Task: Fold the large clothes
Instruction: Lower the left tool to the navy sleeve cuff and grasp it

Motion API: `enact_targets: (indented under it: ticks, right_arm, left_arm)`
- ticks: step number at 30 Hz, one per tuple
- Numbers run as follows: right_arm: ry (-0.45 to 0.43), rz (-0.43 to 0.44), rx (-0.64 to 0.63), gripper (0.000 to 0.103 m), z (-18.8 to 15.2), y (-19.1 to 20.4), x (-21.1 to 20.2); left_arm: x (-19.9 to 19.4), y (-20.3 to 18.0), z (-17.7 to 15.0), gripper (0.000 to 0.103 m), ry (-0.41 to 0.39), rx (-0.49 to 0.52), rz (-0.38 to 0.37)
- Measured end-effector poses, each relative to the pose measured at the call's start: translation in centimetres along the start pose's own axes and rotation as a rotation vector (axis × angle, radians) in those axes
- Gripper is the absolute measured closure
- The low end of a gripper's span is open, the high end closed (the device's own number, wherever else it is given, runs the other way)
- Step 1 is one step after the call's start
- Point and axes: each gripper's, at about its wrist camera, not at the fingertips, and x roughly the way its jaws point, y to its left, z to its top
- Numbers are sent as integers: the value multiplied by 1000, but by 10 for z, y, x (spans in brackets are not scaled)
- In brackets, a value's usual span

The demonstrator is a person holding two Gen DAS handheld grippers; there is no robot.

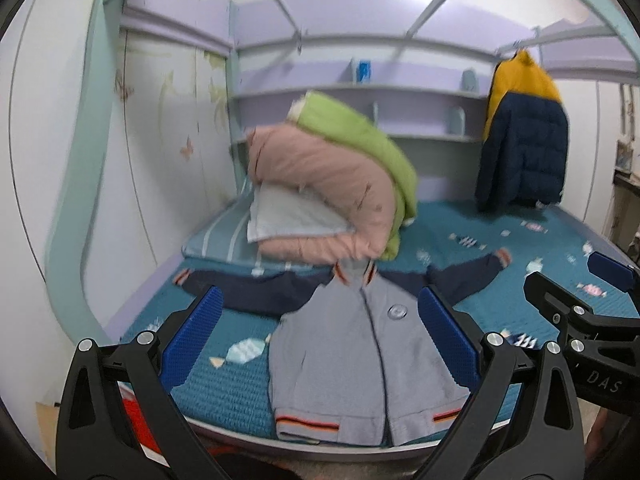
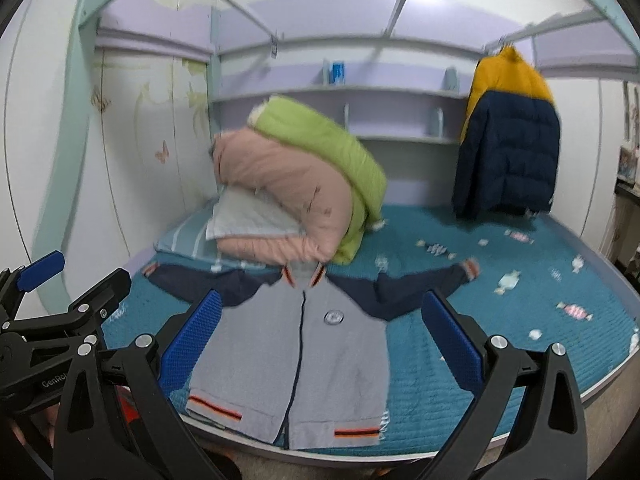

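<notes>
Your left gripper (image 1: pixel 320 332) and right gripper (image 2: pixel 322 334) hover with jaws spread above the grey, navy-sleeved zip jacket (image 1: pixel 360 356) lying flat at the teal quilted bed's (image 1: pixel 520 308) front edge.

A bed (image 2: pixel 500 360) with a blue cover sits by white walls (image 2: pixel 152 128). Purple shelves (image 2: pixel 380 92) run behind it.

Jacket (image 1: pixel 360 356) on bed (image 1: pixel 540 280) (bedding (image 1: pixel 332 184) behind)

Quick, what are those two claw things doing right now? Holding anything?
Left hand-held gripper: open, holding nothing, above the grey jacket on the bed.
Right hand-held gripper: open, holding nothing, above the same jacket.
</notes>
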Motion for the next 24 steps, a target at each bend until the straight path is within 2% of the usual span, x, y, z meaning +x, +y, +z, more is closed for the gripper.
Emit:
enact_targets:
  ticks: [11, 16, 21, 24]
  right_arm:
    - [195, 56, -7, 6, -19, 36, 147]
    - [289, 80, -29, 6, -35, 60, 232]
    - [362, 95, -64, 7, -48, 87, 314]
    - [371, 114, -98, 7, -55, 108, 361]
  left_arm:
    - [154, 57, -39, 5, 302, -101, -21]
    - [235, 102, -64, 5, 440, -202, -62]
    - [314, 157, -81, 5, 511, -278, -34]
    - [357, 203, -89, 5, 533, -295, 55]
